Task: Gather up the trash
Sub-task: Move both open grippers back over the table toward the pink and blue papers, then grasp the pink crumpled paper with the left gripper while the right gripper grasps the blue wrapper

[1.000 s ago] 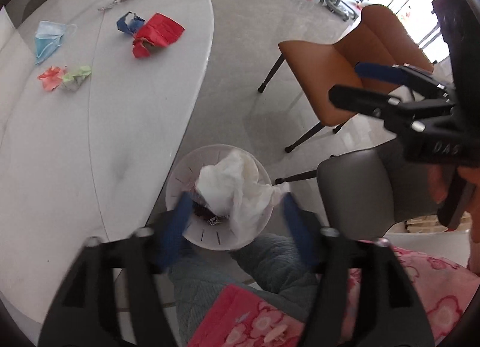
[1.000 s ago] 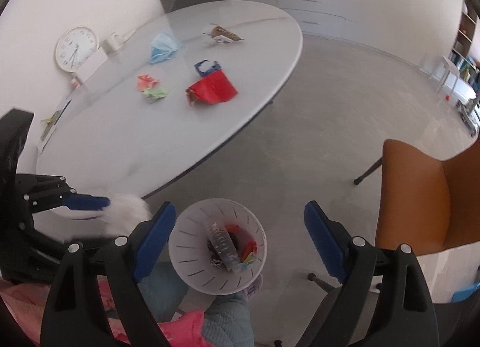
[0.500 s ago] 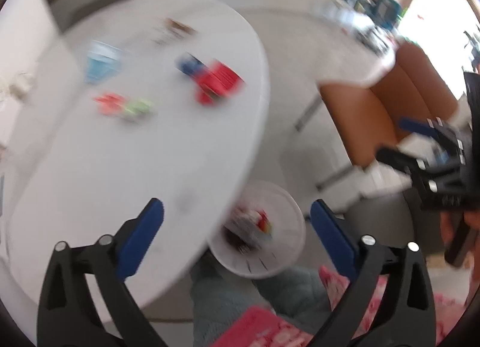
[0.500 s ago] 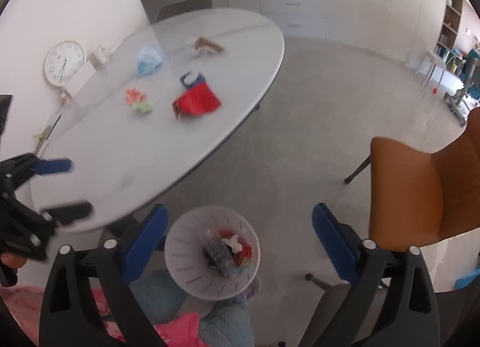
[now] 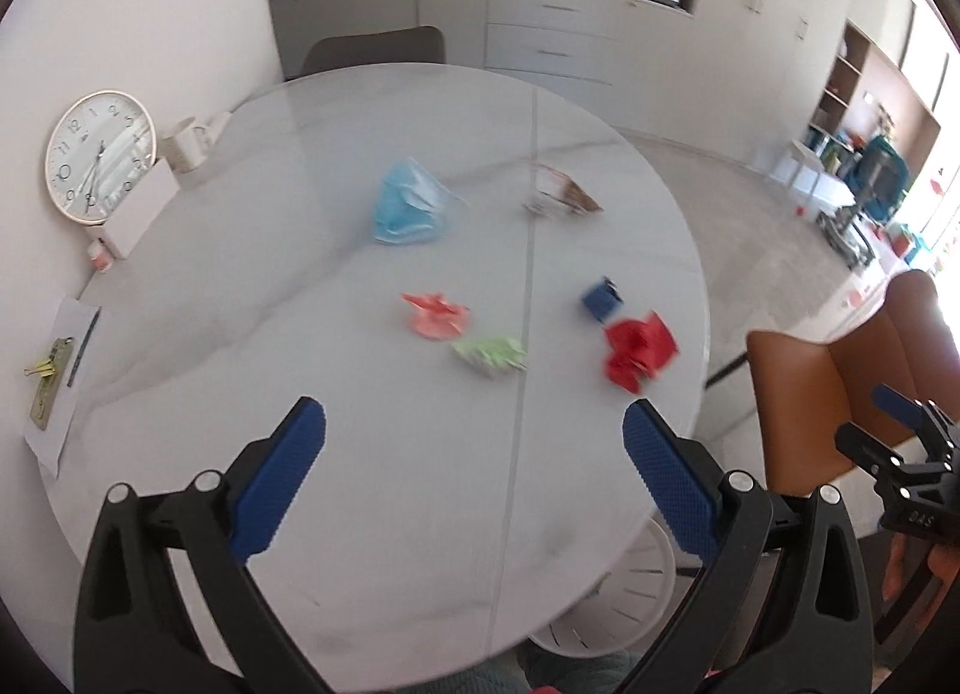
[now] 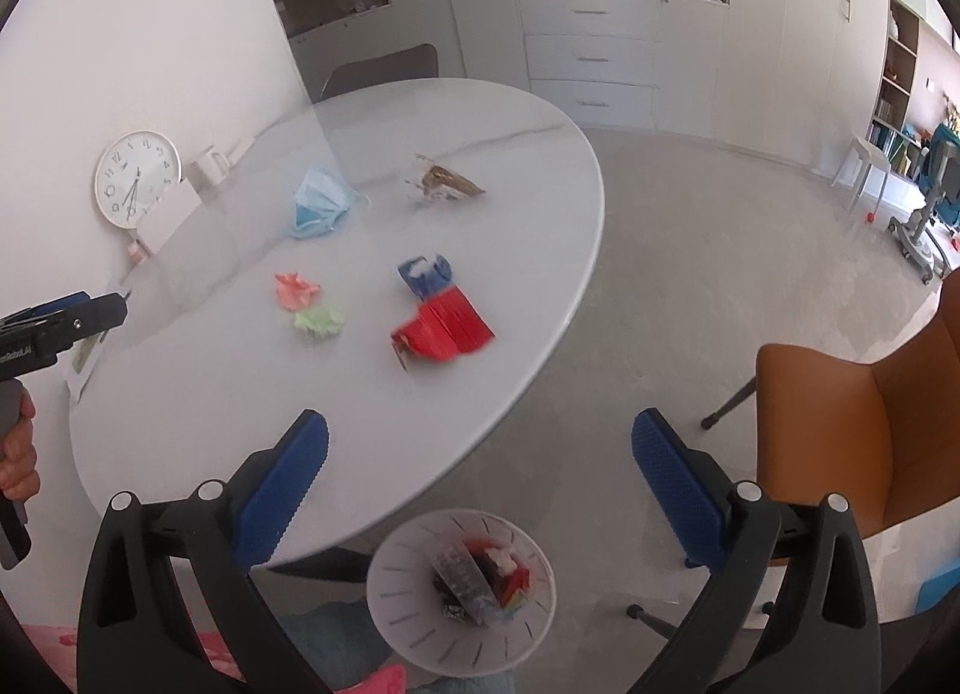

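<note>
Several pieces of trash lie on the white oval table (image 5: 360, 484): a blue face mask (image 5: 411, 208), a brown wrapper (image 5: 561, 196), a pink paper wad (image 5: 435, 313), a green wad (image 5: 489, 355), a blue wrapper (image 5: 600, 298) and a red packet (image 5: 636, 346). My left gripper (image 5: 474, 418) hangs open above the table's near part, nothing between its fingers. My right gripper (image 6: 480, 424) is open and empty too, over the table edge and floor. Below it stands the white bin (image 6: 396, 604), holding a plastic bottle and scraps. The red packet (image 6: 444, 328) lies closest to the right gripper.
A wall clock (image 5: 99, 154), a mug (image 5: 186, 145) and a white box stand at the table's far left. A clipped paper (image 5: 57, 376) lies at its left edge. An orange chair (image 6: 870, 430) is on the right, a grey chair (image 5: 372, 52) behind the table.
The white tissue between the left fingers over the bin is gone from them. The left gripper opened wide, rose and swung up toward the table. The right gripper widened and lifted a little.
</note>
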`<act>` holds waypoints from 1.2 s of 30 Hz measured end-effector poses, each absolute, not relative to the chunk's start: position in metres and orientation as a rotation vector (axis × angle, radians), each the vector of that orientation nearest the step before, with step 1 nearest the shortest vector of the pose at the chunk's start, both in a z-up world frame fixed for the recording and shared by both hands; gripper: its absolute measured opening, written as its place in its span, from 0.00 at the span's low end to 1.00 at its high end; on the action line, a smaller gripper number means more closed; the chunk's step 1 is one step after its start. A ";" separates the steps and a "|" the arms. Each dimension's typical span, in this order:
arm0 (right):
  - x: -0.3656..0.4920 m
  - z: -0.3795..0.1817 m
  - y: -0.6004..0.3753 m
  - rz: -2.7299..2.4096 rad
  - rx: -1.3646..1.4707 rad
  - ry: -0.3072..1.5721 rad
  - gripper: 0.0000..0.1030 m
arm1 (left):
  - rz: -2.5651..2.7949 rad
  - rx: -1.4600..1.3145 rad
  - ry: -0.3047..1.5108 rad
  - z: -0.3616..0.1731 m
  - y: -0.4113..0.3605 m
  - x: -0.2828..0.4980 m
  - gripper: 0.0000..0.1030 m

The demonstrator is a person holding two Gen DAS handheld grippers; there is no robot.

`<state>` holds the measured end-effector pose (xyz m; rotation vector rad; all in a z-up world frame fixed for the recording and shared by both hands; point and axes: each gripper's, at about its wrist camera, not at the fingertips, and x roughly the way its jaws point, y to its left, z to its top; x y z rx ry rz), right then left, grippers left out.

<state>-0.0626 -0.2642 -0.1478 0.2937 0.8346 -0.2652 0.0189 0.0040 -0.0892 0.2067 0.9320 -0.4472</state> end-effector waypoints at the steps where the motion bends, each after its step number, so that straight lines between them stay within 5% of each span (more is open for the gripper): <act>1: -0.057 -0.147 -0.262 -0.263 0.297 0.835 0.98 | -0.443 0.203 0.933 -0.090 0.006 0.025 0.92; 26: 0.108 -0.179 -0.253 -0.343 0.271 0.940 0.98 | -0.581 0.235 0.972 -0.148 0.004 0.239 0.93; 36: 0.160 -0.217 -0.241 -0.316 0.208 0.976 0.98 | -0.699 0.259 1.073 -0.207 -0.007 0.232 0.92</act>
